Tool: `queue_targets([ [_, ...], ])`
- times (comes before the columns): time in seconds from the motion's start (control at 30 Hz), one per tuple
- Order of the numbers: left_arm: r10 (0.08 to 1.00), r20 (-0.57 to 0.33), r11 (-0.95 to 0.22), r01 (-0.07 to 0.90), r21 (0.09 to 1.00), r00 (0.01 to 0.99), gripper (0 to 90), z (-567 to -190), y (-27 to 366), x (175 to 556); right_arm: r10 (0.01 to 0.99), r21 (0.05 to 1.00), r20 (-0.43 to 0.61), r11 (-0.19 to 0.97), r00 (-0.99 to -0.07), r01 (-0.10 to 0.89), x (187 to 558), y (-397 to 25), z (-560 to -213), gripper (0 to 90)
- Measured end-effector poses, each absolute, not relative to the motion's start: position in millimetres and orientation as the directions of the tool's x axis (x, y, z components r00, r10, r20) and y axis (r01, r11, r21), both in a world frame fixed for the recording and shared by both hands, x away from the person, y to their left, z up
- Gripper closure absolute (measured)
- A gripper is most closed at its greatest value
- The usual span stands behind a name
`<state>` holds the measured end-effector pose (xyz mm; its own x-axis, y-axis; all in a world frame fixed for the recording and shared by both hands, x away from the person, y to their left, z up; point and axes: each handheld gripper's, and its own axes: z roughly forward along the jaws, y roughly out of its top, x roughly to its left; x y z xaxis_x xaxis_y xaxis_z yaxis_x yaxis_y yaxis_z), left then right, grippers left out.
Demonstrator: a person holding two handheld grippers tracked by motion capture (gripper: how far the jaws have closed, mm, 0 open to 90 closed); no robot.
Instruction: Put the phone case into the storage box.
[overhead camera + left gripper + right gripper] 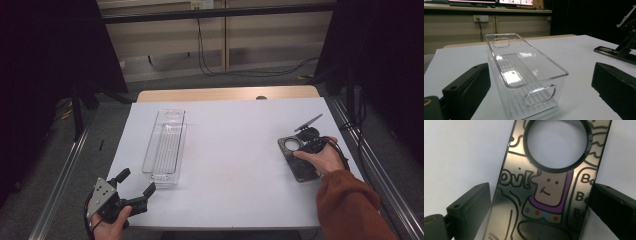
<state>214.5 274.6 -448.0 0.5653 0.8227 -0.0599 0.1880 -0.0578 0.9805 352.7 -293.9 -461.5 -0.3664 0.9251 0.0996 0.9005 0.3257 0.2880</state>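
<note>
- The right gripper (pixel 312 145) is over a dark phone case (pixel 299 157) that lies flat on the white table (pixel 235 150), near its right edge.
- In the right gripper view the jaws stand apart, one on each long side of the phone case (pixel 541 195); the left jaw sits just beside its edge and the right one at or over its other edge, and whether either touches it cannot be told.
- The case is glossy, with a round camera opening at its far end and a cartoon figure with a brown face, a purple collar and coloured dots, plus outlined lettering.
- The right hand (pixel 325 160), in a rust-coloured sleeve (pixel 350 205), rests over the near part of the case.
- The left gripper (pixel 135 187) is at the table's near left corner, held by the left hand (pixel 107 222); its jaws are spread wide and hold nothing.
- A clear plastic bin (pixel 165 147) stands upright on the left part of the table, just beyond the left gripper, well apart from the case.
- In the left gripper view the bin (pixel 524 72) shows oval handle cut-outs at both ends and a ribbed floor.
</note>
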Motion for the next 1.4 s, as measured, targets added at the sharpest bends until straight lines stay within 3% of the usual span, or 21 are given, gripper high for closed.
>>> queue_targets([
  [0.2, 0.822, -0.066, -0.051, 0.188, 0.981, 0.565, 2.2, -448.0, 274.3, 214.6, 0.933, 0.229, 0.059, 0.335, -0.356, 0.914, 357.8, -286.6, -463.4, 0.0],
  [0.57, 0.823, -0.068, -0.048, 0.187, 0.981, 0.564, 2.2, -448.0, 274.2, 214.3, 0.941, 0.195, 0.002, 0.331, -0.338, 0.923, 360.3, -277.9, -465.3, 2.4],
  [0.83, 0.821, -0.065, -0.051, 0.187, 0.981, 0.567, 2.1, -448.0, 274.1, 214.6, 0.942, 0.222, 0.008, 0.325, -0.335, 0.919, 359.3, -282.6, -462.5, 11.1],
  [1.1, 0.825, -0.064, -0.051, 0.187, 0.981, 0.561, 2.2, -448.1, 274.8, 214.5, 0.94, 0.236, 0.006, 0.329, -0.34, 0.914, 357.1, -283.7, -461.0, 11.9],
  [1.4, 0.827, -0.062, -0.056, 0.191, 0.98, 0.558, 2.1, -448.0, 274.6, 214.5, 0.938, 0.32, 0.038, 0.316, -0.345, 0.893, 348.9, -289.9, -446.7, 11.9],
])
